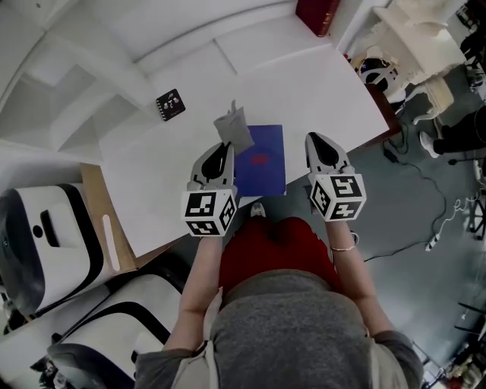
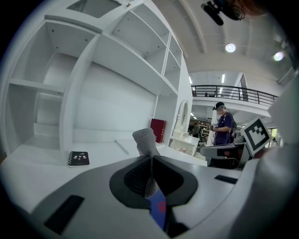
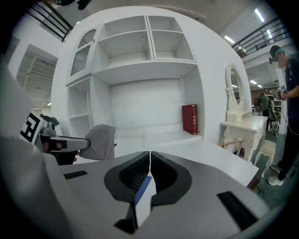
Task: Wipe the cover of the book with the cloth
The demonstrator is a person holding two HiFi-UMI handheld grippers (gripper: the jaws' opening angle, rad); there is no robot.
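Observation:
A blue book [image 1: 260, 159] with a small red mark lies flat on the white table [image 1: 319, 91], near its front edge. My left gripper [image 1: 225, 146] hovers over the book's left edge, shut on a grey cloth [image 1: 234, 128] that sticks out past its tips. In the left gripper view the cloth [image 2: 145, 140] stands up between the closed jaws, with the book [image 2: 159, 207] below them. My right gripper [image 1: 317, 139] is shut with nothing in it, just right of the book. The right gripper view shows the book's edge [image 3: 144, 193] under the jaws and the cloth [image 3: 100, 142] at the left.
A small black spiral notebook [image 1: 170, 104] lies at the table's back left. A red book [image 1: 317, 14] stands at the back right against the white shelving [image 3: 140, 51]. A white vanity [image 3: 243, 126] stands to the right. White machines [image 1: 45, 243] sit at the lower left. A person [image 2: 223, 126] stands far off.

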